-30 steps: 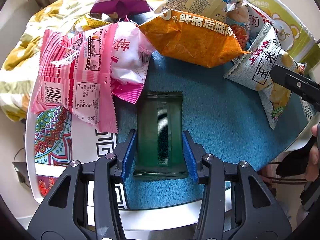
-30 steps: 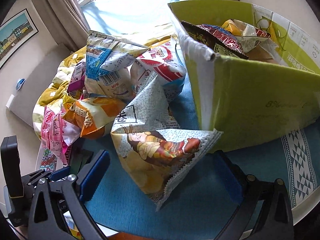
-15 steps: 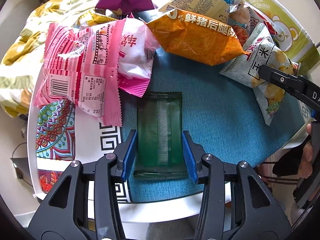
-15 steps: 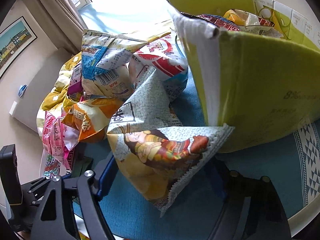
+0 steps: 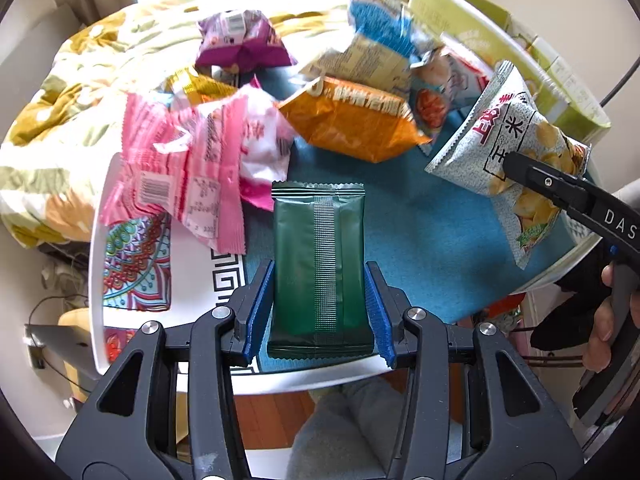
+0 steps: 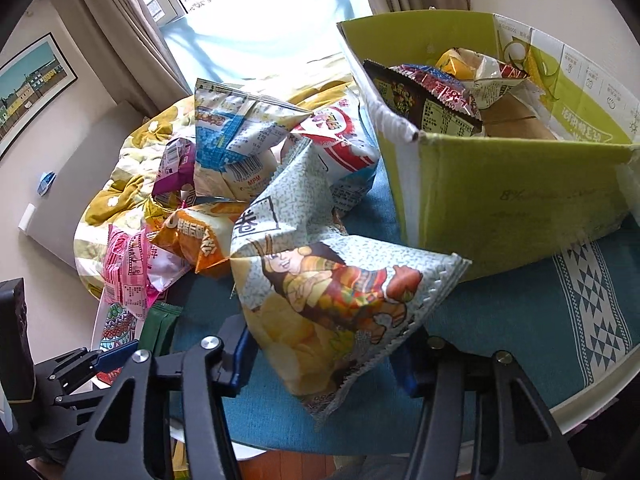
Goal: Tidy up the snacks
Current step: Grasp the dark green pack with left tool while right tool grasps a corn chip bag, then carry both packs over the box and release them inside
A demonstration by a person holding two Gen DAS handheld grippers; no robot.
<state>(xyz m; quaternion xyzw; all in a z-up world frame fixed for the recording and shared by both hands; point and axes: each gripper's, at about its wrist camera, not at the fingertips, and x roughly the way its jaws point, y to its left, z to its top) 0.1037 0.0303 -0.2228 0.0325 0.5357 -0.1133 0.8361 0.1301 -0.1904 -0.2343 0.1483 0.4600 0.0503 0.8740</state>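
you're in the pick-and-carry part of sorting: your left gripper (image 5: pixel 319 312) has its blue pads pinched on the two long edges of the dark green packet (image 5: pixel 319 264), which looks raised off the teal cloth (image 5: pixel 420 248) and tilted up toward the camera, though whether its far end is fully clear of the cloth is hard to judge. your right gripper (image 6: pixel 324 356) is clamped on the lower part of the grey speckled corn snack bag (image 6: pixel 320 280), which hangs in the air just in front of the green cardboard box (image 6: pixel 500 200). the box already holds several packets, so both items likely belong in there. my read is that your next move is to lift the speckled bag above the near wall of the box and let go over the open top, then bring the green packet across the pile the same way; keep the bag's loose serrated corner from catching the rim. the right gripper's far pad is buried under the bag, so how deep the grip sits cannot be seen. the rest of the heap, the orange bag (image 5: pixel 352 124), the pink packets (image 5: pixel 188 168) and the purple one (image 5: pixel 240 40), is blurred in the left view and overlaps so much that you can't count what lies beneath. the box floor is out of sight.
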